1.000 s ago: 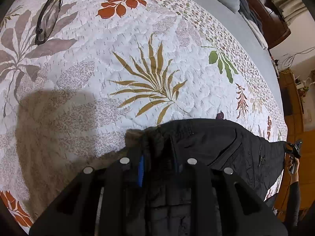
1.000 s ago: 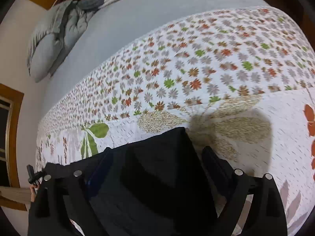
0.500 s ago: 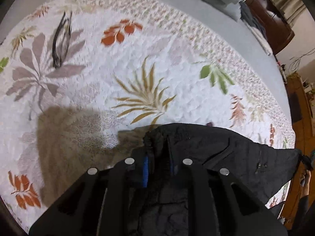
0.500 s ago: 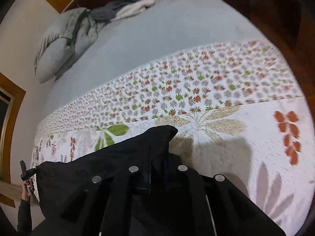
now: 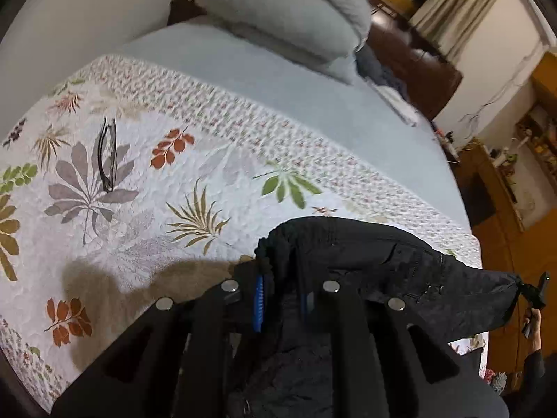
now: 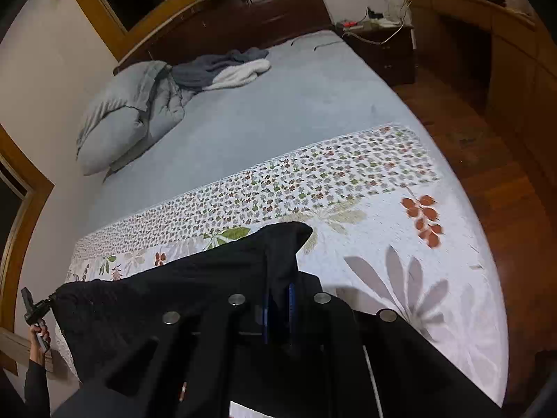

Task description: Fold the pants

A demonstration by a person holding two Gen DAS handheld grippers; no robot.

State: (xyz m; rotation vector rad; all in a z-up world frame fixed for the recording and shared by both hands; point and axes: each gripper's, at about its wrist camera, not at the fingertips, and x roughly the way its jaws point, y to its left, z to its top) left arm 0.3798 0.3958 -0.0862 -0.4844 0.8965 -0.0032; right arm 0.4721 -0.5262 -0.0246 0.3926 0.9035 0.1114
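- Both tools have risen since the earlier frames, lifting the pants [image 5: 383, 261] off the quilt [image 5: 146, 216]; the right one also closed.
- Left tool [image 5: 280, 299] is clamped on one end of the upper edge, right tool [image 6: 278, 310] on the other.
- Pants hang stretched between them near the bed's foot edge, long axis running tool to tool.
- Neither hand is nearer; laying down needs both together.
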